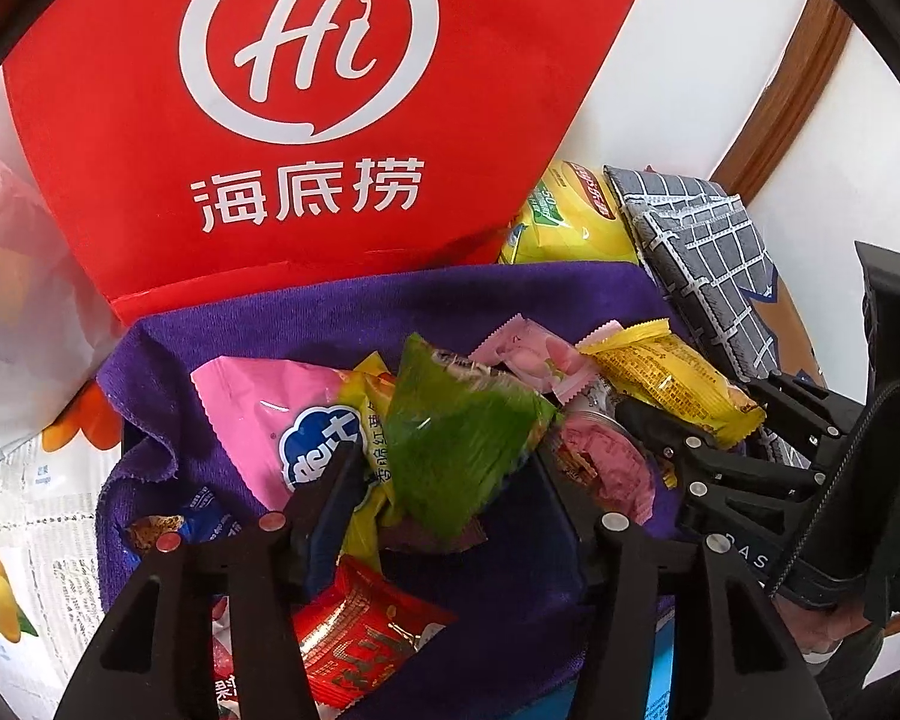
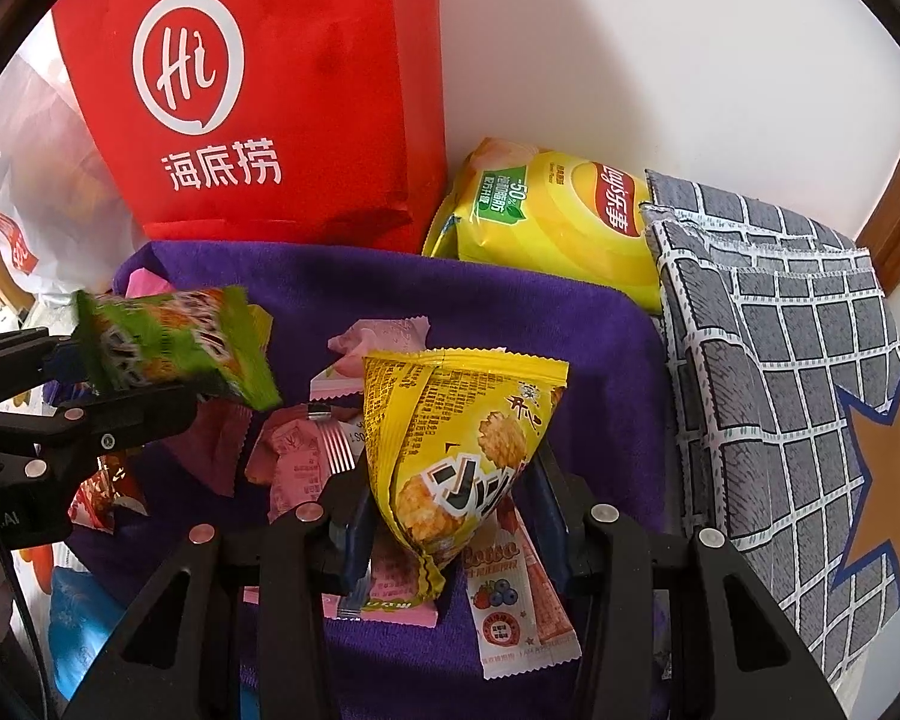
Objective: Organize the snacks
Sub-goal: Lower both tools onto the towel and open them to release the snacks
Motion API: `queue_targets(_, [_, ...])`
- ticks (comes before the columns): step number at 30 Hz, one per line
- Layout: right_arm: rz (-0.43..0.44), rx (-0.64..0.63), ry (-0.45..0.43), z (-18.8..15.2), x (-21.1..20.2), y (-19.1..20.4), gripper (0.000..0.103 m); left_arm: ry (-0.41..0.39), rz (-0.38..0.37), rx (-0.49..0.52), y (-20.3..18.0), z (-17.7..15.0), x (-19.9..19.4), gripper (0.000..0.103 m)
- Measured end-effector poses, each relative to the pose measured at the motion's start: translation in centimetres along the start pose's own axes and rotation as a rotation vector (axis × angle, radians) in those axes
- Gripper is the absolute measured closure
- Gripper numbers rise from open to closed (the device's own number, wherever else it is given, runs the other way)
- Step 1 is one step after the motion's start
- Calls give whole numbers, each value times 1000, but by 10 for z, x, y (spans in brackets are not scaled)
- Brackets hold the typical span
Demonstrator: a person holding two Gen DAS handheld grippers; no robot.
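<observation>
My left gripper is shut on a green snack packet and holds it above a purple cloth strewn with several snack packets. My right gripper is shut on a yellow snack packet, also lifted over the cloth. In the right wrist view the left gripper shows at the left with the green packet. In the left wrist view the right gripper holds the yellow packet. A pink packet and a red packet lie below.
A red paper bag with a white "Hi" logo stands behind the cloth. A yellow chips bag leans beside it. A folded grey checked cloth lies at the right. A white plastic bag sits at the left.
</observation>
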State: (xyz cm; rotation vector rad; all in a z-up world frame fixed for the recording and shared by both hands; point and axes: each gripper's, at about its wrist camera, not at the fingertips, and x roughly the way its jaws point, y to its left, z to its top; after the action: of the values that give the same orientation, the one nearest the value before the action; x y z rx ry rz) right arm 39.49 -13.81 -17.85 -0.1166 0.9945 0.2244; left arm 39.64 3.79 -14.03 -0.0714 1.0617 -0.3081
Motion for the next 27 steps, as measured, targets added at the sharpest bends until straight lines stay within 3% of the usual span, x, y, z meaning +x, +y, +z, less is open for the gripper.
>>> queue_targets(11, [-12,21,-5,-3,-6,3,58,34,-4,-34,2,-1,-2,46])
queue_targets(27, [-19,46,-13,-11,-27,8,54,40,22,-47,-6,-10,-16,31])
